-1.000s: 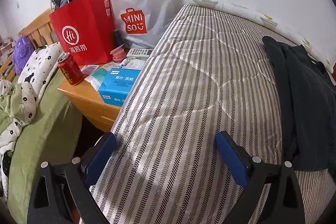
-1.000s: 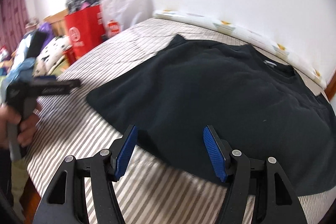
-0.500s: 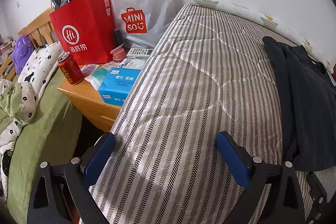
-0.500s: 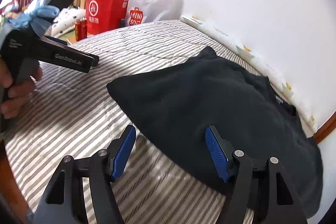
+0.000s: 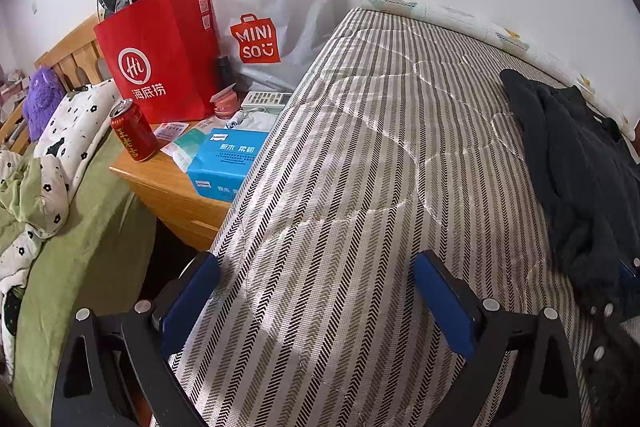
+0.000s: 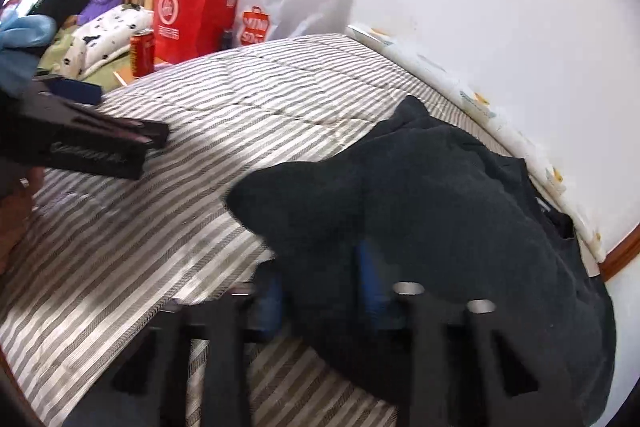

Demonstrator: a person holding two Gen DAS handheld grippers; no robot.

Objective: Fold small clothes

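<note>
- Left wrist view: the left hand-held gripper stands released, its blue pads spread wide over the bare striped bed with nothing between them. The dark garment lies well apart, at the right edge of the picture, bunched along its near side. The risk here, as a judgement, is one-sided handling: with this hand-held gripper idle, the far side of the cloth has no anchor and may drag or crumple when pulled.
- Left wrist view, margin: a wooden nightstand beside the bed carries a red can, a blue tissue pack and a red bag (a wide sweep of the left hand could topple the can).
- Right wrist view: the right hand-held gripper has just been closing, and a fold of the dark garment sits between its pads, so it appears to be grasping the cloth near the lower corner (blur hides the exact contact). A pinch that takes too few layers, or only the pile of the fabric, could slip on lifting; one that takes both layers unevenly could give a skewed fold.
</note>
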